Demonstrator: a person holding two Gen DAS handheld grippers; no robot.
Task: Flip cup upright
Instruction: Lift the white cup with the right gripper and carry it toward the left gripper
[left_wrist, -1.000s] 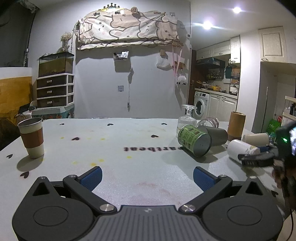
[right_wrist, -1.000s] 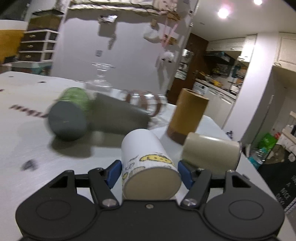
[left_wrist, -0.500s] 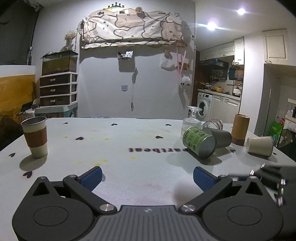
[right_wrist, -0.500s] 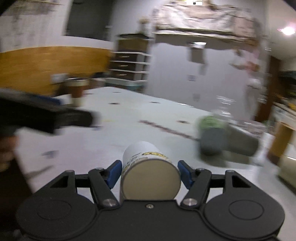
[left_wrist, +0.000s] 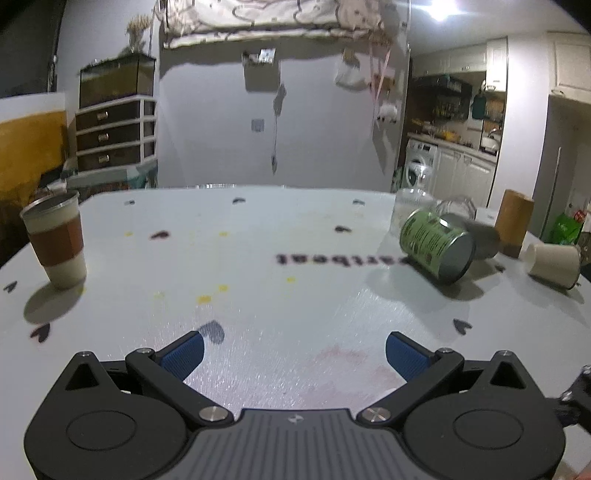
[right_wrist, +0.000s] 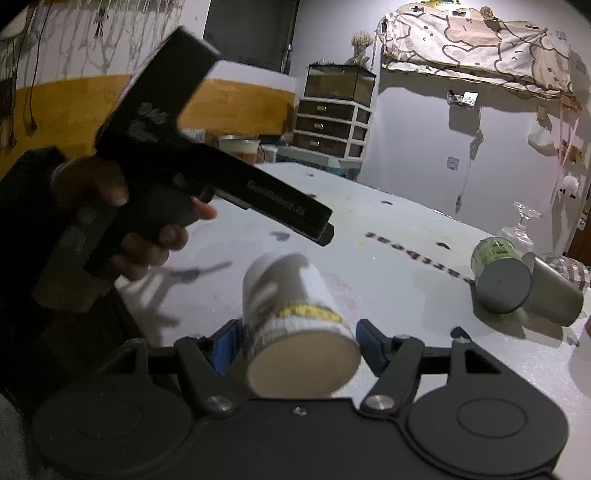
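My right gripper (right_wrist: 295, 341) is shut on a white paper cup (right_wrist: 291, 325) with a yellow print. It holds the cup on its side above the table's near edge, base toward the camera. The cup is blurred. My left gripper (left_wrist: 294, 350) is open and empty above the white table (left_wrist: 295, 295). In the right wrist view the hand-held left gripper (right_wrist: 184, 177) hangs above and left of the cup. A green can (left_wrist: 437, 245), a grey cup (left_wrist: 480, 240) and a beige paper cup (left_wrist: 552, 264) lie on their sides at the right.
A brown-sleeved cup (left_wrist: 55, 240) stands upright at the table's left. A brown cylinder (left_wrist: 513, 227), an upturned stem glass (right_wrist: 522, 225) and a clear glass (left_wrist: 458, 206) are at the far right. The table's near edge is close below both grippers.
My right gripper lifted the white cup from beside the other cups and swung it left toward the table's near edge. The left gripper stayed open and tilted slightly down.
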